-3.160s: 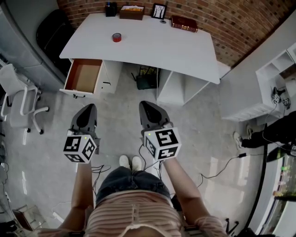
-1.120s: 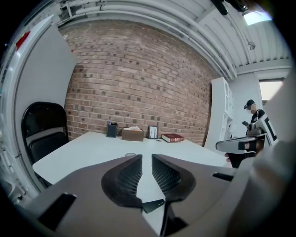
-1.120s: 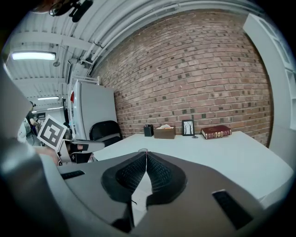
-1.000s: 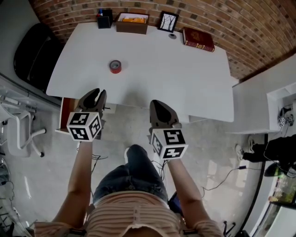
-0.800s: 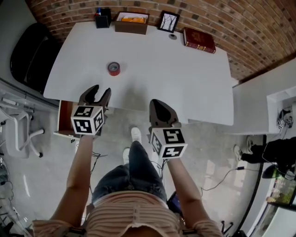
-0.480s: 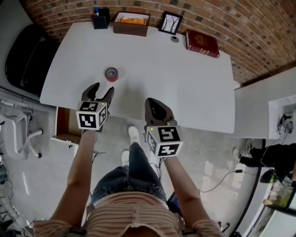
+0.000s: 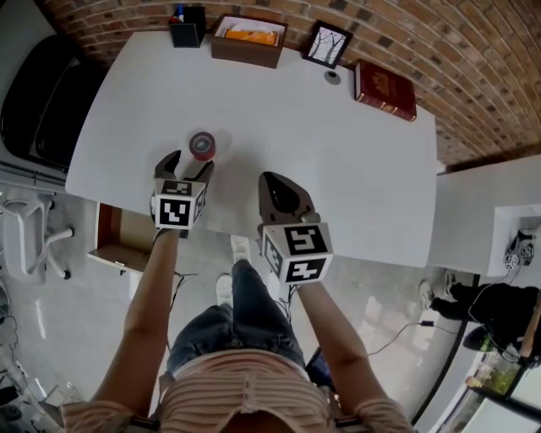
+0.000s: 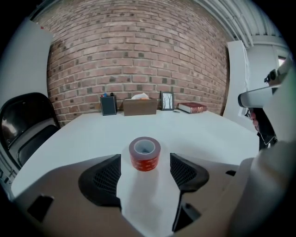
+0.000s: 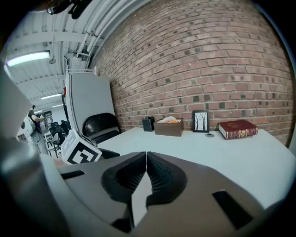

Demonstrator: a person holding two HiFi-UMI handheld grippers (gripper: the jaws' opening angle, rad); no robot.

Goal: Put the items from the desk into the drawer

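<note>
- A big white desk (image 7: 338,144) stands against a red brick wall (image 7: 473,76). A black chair (image 7: 42,93) sits past the desk's left edge.
- My left tongs (image 8: 144,178) are wide open, and the jaws have just been opening. The red tape roll (image 8: 144,153) stands between the two tips, but they do not touch it.
- My right tongs (image 9: 146,159) are squeezed shut with nothing in them. They hang over the front edge of the desk, beside the left ones.
- The tape roll is near the front edge, closer to the front left corner. I think this is the first step: getting ready to grab it.
- Next I must push in a bit so the black bumpy pads (image 8: 108,178) come to both sides of the roll. Then I squeeze gently.
- The roll is a short round ring, lying with its hole facing up. It looks smooth and shiny, so it might slip, or roll away if I tip it.
- The drawer (image 7: 118,232) is pulled open under the front left corner. It is brown inside, like wood.
- Along the back edge are a dark pen pot (image 7: 188,25), a brown box (image 7: 248,38), a small picture frame (image 7: 328,44) and a hard red book (image 7: 385,89).
</note>
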